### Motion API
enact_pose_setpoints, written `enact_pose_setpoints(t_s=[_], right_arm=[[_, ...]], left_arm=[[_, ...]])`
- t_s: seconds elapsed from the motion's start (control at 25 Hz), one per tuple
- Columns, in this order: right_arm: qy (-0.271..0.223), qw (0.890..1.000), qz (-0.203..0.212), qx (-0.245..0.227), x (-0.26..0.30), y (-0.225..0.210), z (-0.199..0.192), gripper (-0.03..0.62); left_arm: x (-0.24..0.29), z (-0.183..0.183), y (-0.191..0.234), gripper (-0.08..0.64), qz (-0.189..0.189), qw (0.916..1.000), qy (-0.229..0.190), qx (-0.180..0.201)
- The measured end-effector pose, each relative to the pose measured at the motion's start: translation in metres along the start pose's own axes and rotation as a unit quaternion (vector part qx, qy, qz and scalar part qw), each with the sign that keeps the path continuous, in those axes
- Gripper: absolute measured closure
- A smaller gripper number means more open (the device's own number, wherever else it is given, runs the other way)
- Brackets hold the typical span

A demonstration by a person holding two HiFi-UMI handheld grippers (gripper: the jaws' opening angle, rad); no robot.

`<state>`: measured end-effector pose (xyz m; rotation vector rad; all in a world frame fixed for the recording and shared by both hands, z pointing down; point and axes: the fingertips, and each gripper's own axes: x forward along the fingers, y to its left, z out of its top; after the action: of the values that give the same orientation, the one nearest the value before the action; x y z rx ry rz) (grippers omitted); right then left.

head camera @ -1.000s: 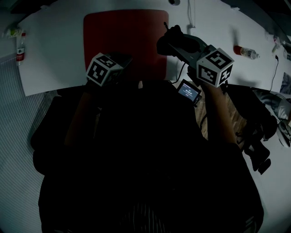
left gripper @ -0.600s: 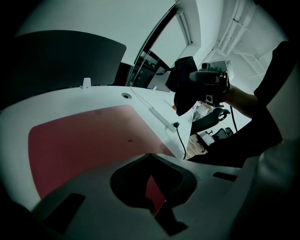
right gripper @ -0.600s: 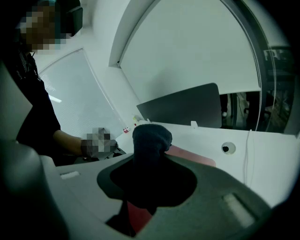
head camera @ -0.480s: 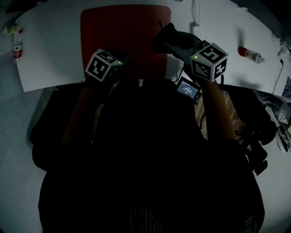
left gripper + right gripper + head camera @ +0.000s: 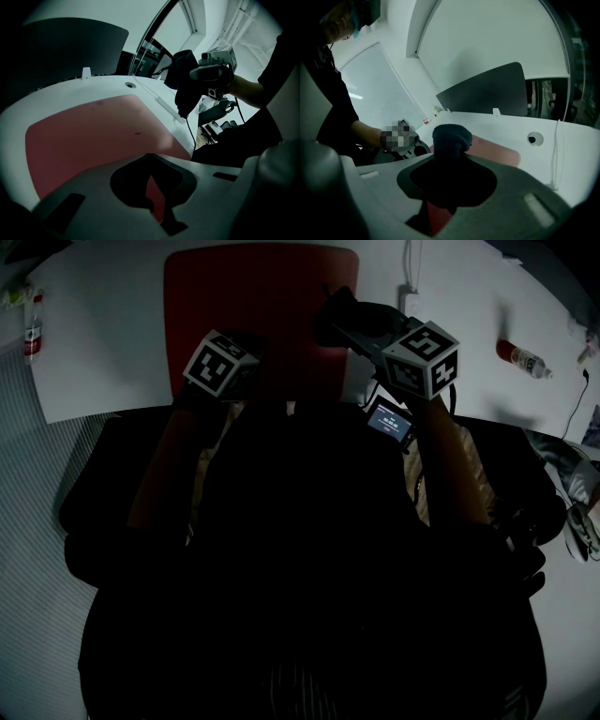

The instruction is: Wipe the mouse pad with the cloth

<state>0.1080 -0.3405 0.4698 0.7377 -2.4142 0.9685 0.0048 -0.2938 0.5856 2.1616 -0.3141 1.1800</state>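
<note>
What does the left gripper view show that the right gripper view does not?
Left only: the right gripper from outside, the cloth dangling from it in the air. Right only: the cloth's bunched top pinched between that gripper's jaws, and the person's left forearm. Both: cloth, red mouse pad, white table and its round cable hole.

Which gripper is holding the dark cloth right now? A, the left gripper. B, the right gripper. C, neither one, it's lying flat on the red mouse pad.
B: the right gripper view shows the right gripper with its jaws shut on the dark cloth, which bunches up out of them, held above the red mouse pad rather than lying on it.
</note>
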Motion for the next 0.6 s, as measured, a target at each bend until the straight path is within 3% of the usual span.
enact_pose_setpoints(t_s=[0.6], right_arm=[[0.052,0.998,0.024,0.002,0.028,-0.015,-0.029,0.491]], left_arm=[[0.029,-0.008,0.018,0.56,0.002,0.9993,0.027,-0.024]])
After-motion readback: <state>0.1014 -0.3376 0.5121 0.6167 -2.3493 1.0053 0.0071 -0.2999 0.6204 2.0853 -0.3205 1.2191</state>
